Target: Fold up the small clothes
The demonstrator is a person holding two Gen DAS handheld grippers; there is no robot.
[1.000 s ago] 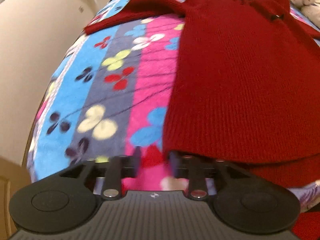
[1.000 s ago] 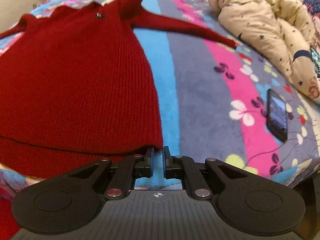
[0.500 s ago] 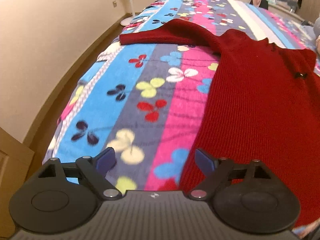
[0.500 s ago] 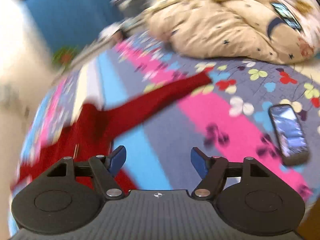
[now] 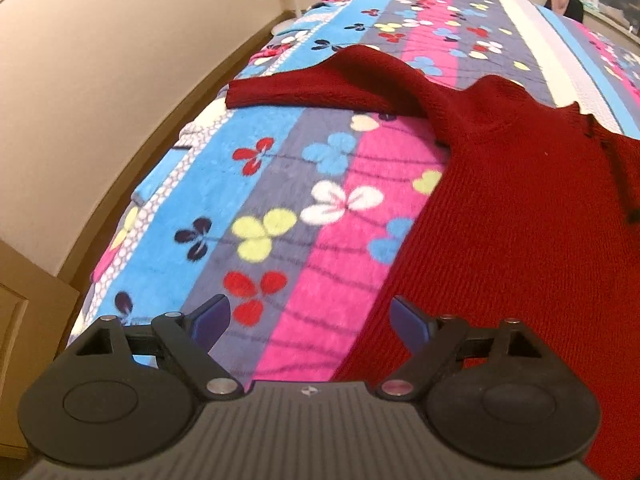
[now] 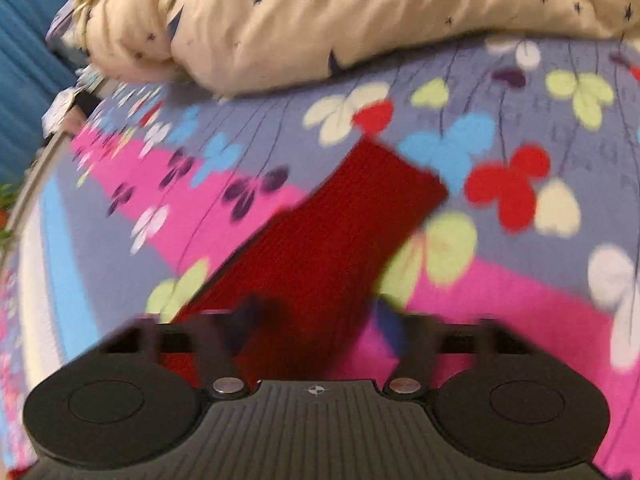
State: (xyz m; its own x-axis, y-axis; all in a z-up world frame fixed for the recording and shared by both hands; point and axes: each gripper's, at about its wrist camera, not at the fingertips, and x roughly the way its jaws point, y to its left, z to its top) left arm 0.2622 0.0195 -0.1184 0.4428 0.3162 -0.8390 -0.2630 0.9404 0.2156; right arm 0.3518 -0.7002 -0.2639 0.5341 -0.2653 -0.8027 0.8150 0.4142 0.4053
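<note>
While the right wrist view is smeared with blur, so its fingertips are hard to make out, the right gripper [image 6: 316, 320] stands with jaws wide over one red sleeve [image 6: 340, 224] running from lower centre to mid frame on the fleece blanket [image 6: 500, 300], below a cream star-print duvet [image 6: 340, 20]. Across the left wrist view, the left gripper [image 5: 308, 320] gapes wide and empty at the bottom, one ribbed red sweater [image 5: 520, 208] fills the right, cut off at the edge, its other sleeve [image 5: 312, 84] reaching to upper centre.
</note>
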